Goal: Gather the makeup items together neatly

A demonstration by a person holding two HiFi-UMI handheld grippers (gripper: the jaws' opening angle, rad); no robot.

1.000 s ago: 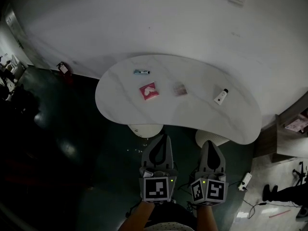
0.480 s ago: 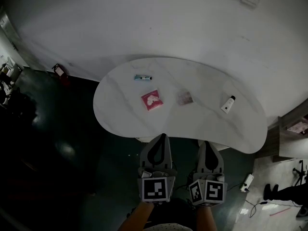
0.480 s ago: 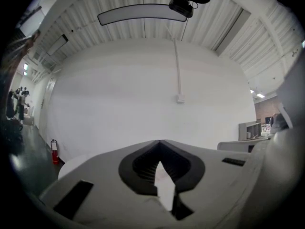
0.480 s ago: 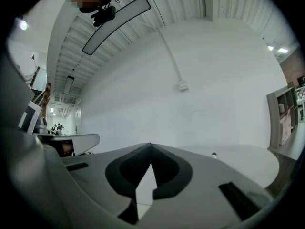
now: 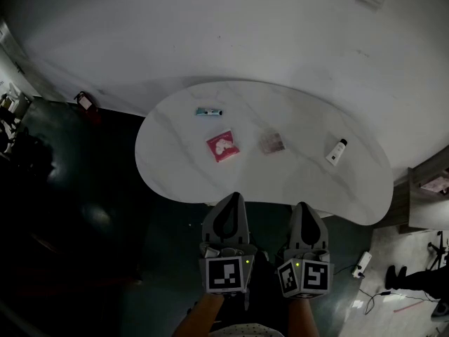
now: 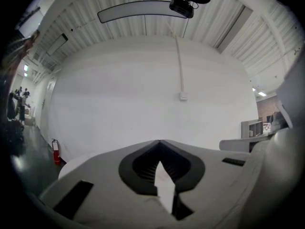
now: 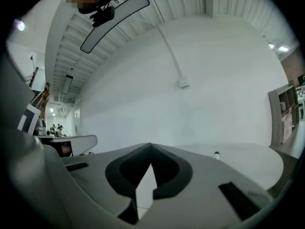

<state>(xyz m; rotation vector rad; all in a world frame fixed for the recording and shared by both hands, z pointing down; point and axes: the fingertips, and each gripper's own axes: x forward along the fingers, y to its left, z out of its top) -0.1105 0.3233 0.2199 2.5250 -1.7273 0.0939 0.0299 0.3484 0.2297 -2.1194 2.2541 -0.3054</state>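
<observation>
**Four makeup items spread out, both grippers empty**

The left hand-held gripper (image 5: 235,196) hangs short of the near edge of the bench (image 5: 161,167) with its jaws pressed together and nothing between them. The right hand-held gripper (image 5: 303,206) sits just beside it, also closed and empty.

The items lie well apart in a loose row across the bench. At the far left is a small tube (image 5: 208,111). It looks light and likely to roll, so it is best pinched across its middle. Next is a pink packet (image 5: 222,146), which is flat and probably thin and slippery. Sliding it or taking it by an edge should work better than a grip from above. A pale packet (image 5: 271,142) beside it looks much the same. At the far right lies a white bottle (image 5: 337,152) with a dark cap. It seems stiff and smooth, so grip across its body rather than the cap.
</observation>
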